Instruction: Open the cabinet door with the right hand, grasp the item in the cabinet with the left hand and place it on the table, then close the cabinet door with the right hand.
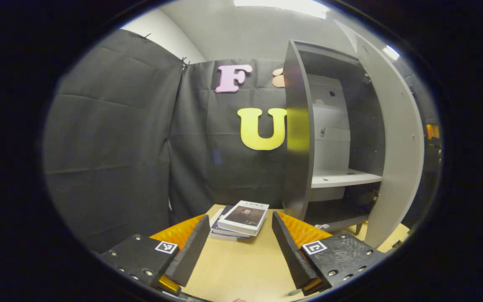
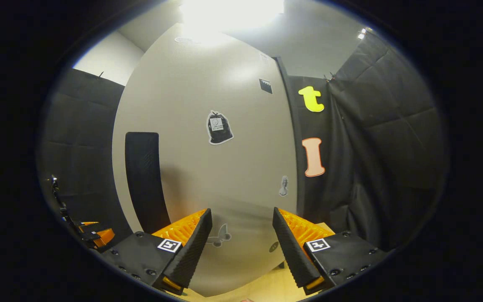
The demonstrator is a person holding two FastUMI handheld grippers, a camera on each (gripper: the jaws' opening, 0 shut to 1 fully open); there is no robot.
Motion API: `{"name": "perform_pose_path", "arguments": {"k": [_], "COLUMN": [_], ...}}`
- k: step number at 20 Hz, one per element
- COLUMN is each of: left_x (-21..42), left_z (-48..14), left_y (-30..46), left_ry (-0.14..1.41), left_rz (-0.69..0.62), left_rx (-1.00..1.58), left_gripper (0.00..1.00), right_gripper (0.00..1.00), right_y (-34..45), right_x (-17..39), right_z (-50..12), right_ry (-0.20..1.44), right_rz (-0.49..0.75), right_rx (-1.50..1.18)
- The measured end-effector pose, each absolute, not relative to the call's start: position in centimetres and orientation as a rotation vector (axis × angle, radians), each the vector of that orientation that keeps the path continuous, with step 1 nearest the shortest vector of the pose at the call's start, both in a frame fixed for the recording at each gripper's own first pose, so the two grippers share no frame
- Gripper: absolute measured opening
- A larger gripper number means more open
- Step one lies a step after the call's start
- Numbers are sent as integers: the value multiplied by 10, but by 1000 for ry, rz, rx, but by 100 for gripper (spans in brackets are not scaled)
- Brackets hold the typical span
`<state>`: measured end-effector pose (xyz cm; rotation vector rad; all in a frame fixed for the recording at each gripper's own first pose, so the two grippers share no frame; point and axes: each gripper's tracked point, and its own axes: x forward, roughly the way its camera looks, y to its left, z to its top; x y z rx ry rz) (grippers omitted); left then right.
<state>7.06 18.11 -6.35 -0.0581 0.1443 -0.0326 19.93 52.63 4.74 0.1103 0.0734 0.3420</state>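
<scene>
Both fingers of the left gripper (image 1: 241,247) stand wide apart over the table (image 1: 241,268), holding nothing. Books (image 1: 241,219) lie stacked beside the cabinet (image 1: 304,138). Its door (image 2: 208,167) seems swung open before the right gripper (image 2: 241,247), also spread, empty.

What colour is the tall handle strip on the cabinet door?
Black, against the pale grey cabinet door. The handle strip shows best in the right gripper view.

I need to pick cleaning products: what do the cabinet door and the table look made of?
The cabinet door looks like laminated or painted board, smooth with a soft sheen: it mirrors the ceiling light. The table looks like pale wood or wood-look laminate, matte; I can't tell which.
</scene>
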Motion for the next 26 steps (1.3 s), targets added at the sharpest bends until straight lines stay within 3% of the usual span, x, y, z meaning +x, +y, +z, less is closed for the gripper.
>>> {"name": "perform_pose_path", "arguments": {"k": [2, 5, 6, 7, 9, 10, 12, 16, 20, 22, 23, 25, 26], "left_x": [69, 63, 62, 61, 61, 62, 62, 65, 69, 69, 68, 64, 62], "left_z": [-65, -68, -68, -68, -69, -68, -61, -45, -21, -6, 1, 10, 14], "left_y": [190, 202, 205, 207, 207, 205, 199, 172, 127, 103, 92, 67, 56], "left_ry": [147, 153, 155, 158, 162, 163, 160, 138, 114, 84, 78, 67, 64], "left_rz": [-25, -9, -4, -1, 0, -1, -8, -19, -47, -56, -58, -64, -68], "left_rx": [-52, -46, -46, -50, -55, -57, -50, -25, -6, 7, 12, 18, 19], "left_gripper": [92, 92, 92, 92, 89, 89, 89, 89, 94, 89, 92, 94, 94], "right_gripper": [95, 95, 89, 96, 91, 97, 94, 98, 98, 93, 98, 93, 98], "right_y": [548, 569, 571, 571, 571, 570, 569, 559, 507, 478, 460, 431, 416], "right_x": [208, 221, 222, 222, 224, 225, 225, 220, 207, 203, 202, 201, 201], "right_z": [49, 46, 44, 40, 35, 33, 33, 39, 43, 44, 44, 42, 40], "right_ry": [78, 88, 93, 98, 115, 121, 115, 99, 80, 68, 65, 68, 69], "right_rz": [375, 391, 385, 387, 394, 397, 396, 404, 380, 357, 345, 324, 315], "right_rx": [126, 102, 91, 88, 95, 97, 93, 82, 75, 73, 70, 73, 79]}}
